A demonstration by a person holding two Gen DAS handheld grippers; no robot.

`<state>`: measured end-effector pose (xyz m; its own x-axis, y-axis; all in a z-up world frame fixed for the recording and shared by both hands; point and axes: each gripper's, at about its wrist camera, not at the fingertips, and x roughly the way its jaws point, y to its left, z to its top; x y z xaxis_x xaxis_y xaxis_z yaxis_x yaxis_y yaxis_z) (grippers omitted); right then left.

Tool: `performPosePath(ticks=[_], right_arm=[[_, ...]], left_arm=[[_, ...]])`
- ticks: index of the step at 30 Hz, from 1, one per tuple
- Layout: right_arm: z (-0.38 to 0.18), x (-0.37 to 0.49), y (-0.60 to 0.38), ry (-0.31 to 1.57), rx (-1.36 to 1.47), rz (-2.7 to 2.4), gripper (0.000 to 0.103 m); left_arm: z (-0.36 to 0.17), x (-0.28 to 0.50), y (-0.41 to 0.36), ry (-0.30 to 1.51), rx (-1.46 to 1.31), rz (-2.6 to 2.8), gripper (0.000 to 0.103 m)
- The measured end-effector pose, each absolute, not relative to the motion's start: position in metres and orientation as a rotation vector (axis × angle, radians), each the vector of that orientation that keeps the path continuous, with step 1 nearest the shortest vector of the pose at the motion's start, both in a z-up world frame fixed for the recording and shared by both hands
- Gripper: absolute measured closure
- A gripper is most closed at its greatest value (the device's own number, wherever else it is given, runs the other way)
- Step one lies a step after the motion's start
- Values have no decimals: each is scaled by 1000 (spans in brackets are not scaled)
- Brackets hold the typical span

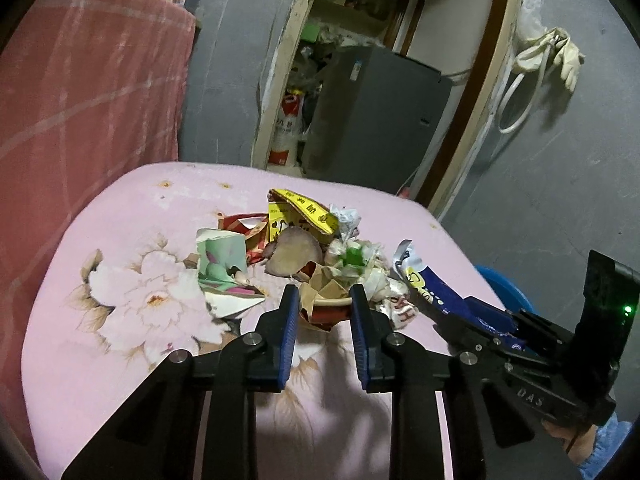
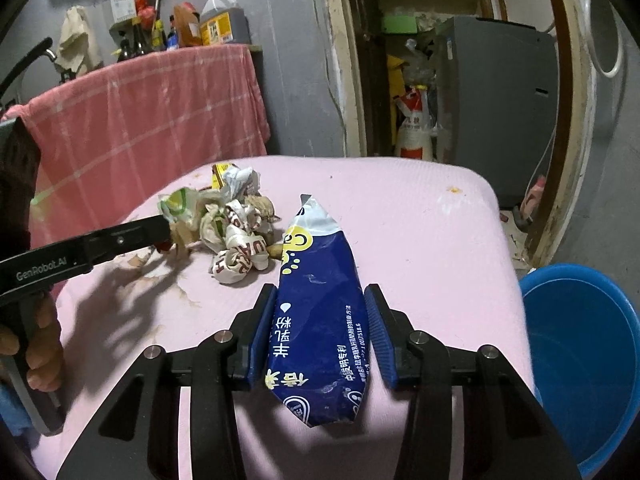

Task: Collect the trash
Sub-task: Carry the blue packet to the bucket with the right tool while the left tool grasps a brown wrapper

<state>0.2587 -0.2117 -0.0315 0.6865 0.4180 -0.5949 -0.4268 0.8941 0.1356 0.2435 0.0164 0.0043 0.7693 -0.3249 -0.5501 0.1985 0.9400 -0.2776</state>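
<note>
A pile of trash [image 1: 304, 256] lies on the pink flowered table [image 1: 120, 320]: torn cartons, crumpled paper, wrappers. My left gripper [image 1: 325, 300] is open, its fingers on either side of a crumpled brown and red paper [image 1: 324, 300] at the pile's near edge. My right gripper [image 2: 320, 304] is open around a blue snack bag [image 2: 320, 320] lying flat on the table; the bag lies between the pads, a gap shows on its right side. The bag also shows in the left wrist view [image 1: 436, 292]. Crumpled white wrappers [image 2: 240, 252] lie left of the bag.
A blue bucket [image 2: 588, 360] stands on the floor right of the table. A pink cloth [image 2: 140, 120] hangs behind the table at left. A doorway with a grey appliance [image 1: 372, 112] and clutter lies beyond.
</note>
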Motion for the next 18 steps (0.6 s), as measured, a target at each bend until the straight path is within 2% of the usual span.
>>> performPosePath(ticks=[18], right_arm=[[42,189,-252,217,22,350,61]], left_arm=[[66,174,-38,267,-91,-293,82]])
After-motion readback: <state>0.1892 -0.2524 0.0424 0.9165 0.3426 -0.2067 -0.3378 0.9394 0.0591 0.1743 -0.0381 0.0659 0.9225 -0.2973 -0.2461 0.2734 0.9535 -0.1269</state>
